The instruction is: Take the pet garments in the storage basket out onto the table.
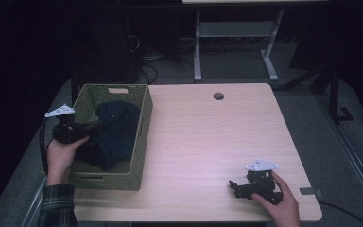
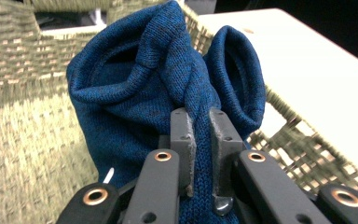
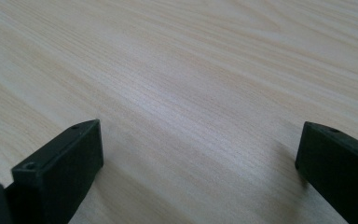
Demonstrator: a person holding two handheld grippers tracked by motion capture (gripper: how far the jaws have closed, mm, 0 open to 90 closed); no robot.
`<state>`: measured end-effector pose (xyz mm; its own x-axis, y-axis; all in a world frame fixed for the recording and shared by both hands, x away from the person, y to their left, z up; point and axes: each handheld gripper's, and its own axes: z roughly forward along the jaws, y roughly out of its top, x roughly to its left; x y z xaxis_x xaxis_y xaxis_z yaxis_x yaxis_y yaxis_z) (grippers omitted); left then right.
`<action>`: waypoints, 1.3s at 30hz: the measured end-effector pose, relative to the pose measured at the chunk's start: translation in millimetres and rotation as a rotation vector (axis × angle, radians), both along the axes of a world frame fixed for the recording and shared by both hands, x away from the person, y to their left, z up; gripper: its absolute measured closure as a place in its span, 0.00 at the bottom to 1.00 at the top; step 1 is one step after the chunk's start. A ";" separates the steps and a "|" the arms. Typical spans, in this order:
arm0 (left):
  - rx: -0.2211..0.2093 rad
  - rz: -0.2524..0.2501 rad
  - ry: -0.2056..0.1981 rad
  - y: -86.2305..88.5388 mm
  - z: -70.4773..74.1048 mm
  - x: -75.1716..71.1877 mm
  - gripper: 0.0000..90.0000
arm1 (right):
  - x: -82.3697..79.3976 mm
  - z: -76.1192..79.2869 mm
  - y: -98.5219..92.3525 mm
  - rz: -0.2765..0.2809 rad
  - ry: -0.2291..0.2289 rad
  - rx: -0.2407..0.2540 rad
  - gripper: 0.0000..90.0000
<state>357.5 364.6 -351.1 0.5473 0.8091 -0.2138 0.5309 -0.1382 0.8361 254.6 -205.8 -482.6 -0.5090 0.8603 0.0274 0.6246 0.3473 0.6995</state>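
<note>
Where the blue knit garment is pinched: a twisted fold of the blue knit garment (image 2: 168, 88) is clamped between the two nearly closed jaws of the left gripper (image 2: 200, 154).
Garment place: it is bunched inside the woven basket (image 1: 144, 118), with part of it raised toward the gripper; in the high view it is seen as a dark heap (image 1: 116, 130).
Basket: an olive-green woven rectangle with handle slots, set on the left part of the table, its wall seen close behind the cloth (image 2: 23, 140).
Left gripper: it is held by the left hand (image 1: 62, 153) over the basket's left rim (image 1: 75, 127).
Right gripper: it (image 1: 246, 187) is rested low on the table near the front right corner, held by the right hand (image 1: 279, 203); its jaws are spread wide apart with nothing between them (image 3: 200, 154).
Table: a pale wood-grain top (image 1: 208, 142) with a round cable hole (image 1: 218, 96) near the far edge.
</note>
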 end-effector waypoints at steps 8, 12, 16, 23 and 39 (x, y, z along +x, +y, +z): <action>-0.069 -0.038 -0.069 -2.6 28.9 -6.9 0.92 | 0.0 0.0 0.0 0.000 0.000 0.000 0.00; -0.085 -0.065 -0.091 -8.1 43.2 -11.2 0.92 | 0.0 0.0 0.0 0.000 0.000 0.000 0.00; -0.089 -0.087 -0.112 -14.3 55.9 -12.6 0.92 | 0.0 0.0 -0.1 0.001 -0.001 0.000 0.00; -0.152 -0.146 -0.144 -26.6 77.4 -12.7 0.92 | 0.0 -0.1 0.0 0.000 -0.001 0.000 0.00; -0.160 -0.246 -0.189 -79.3 106.1 -10.3 0.92 | -0.1 0.1 0.2 -0.002 0.001 0.003 0.00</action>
<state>347.2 285.3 -244.9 0.7637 0.6125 -0.2039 0.3320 -0.1019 0.9378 254.5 -205.6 -482.5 -0.5069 0.8615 0.0306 0.6264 0.3438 0.6996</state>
